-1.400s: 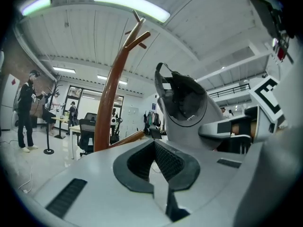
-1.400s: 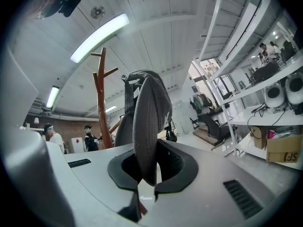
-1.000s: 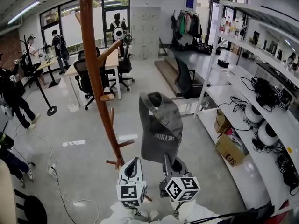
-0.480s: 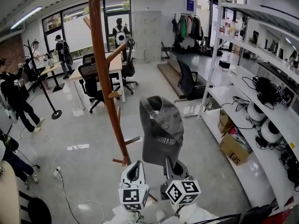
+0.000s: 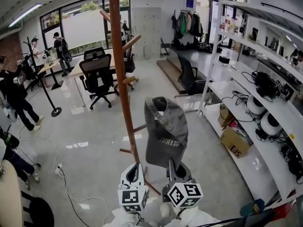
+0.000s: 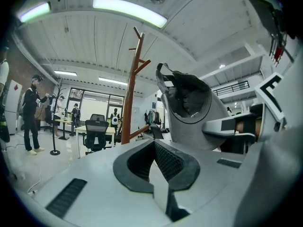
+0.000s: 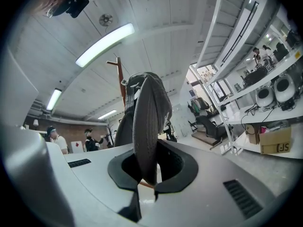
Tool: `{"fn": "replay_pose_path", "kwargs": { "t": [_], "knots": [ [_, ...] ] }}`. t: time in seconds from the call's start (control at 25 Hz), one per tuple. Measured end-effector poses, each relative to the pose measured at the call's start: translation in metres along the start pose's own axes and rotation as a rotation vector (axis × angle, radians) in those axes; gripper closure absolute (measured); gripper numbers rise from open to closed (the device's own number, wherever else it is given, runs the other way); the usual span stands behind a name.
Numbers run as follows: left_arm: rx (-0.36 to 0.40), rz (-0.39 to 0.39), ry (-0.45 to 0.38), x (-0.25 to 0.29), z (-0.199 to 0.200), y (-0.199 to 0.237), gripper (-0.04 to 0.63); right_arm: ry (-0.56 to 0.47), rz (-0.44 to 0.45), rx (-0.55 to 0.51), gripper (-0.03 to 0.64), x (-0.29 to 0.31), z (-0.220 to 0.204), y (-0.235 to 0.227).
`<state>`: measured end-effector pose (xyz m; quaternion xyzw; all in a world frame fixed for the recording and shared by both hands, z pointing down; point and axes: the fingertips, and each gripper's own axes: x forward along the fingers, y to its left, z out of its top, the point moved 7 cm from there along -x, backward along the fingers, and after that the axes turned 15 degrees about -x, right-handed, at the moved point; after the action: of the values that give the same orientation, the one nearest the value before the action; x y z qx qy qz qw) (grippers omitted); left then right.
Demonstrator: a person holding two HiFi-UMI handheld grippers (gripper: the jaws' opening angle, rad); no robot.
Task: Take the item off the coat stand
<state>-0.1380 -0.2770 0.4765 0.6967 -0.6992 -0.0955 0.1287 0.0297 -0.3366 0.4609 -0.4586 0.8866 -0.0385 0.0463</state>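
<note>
Cap sits clear of coat stand, edge pinched in my R gripper fingers, L gripper closed, empty; risk: thin pinch slips w/ any swing.

One grey cap, one wooden coat stand, two grippers were in view, left gripper and right gripper, one cardboard box, perhaps three office chairs.
</note>
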Motion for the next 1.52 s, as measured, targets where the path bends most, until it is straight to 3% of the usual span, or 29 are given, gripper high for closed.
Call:
{"fn": "replay_pose_path", "kwargs": {
  "t": [0.24,0.68,1.52],
  "knots": [
    [0.001,-0.028,-0.011,-0.018,0.006,-0.013,0.606,-0.002,-0.007,0.008,0.586,-0.019,0.01,0.006],
    [-0.016,0.037,-0.054,-0.038,0.004,-0.02,0.606,-0.019,0.057,0.01,0.586,-0.032,0.016,0.003],
    [0.002,0.048,-0.074,-0.045,0.007,-0.024,0.606,-0.027,0.088,0.019,0.586,-0.035,0.015,0.008]
  ]
}}
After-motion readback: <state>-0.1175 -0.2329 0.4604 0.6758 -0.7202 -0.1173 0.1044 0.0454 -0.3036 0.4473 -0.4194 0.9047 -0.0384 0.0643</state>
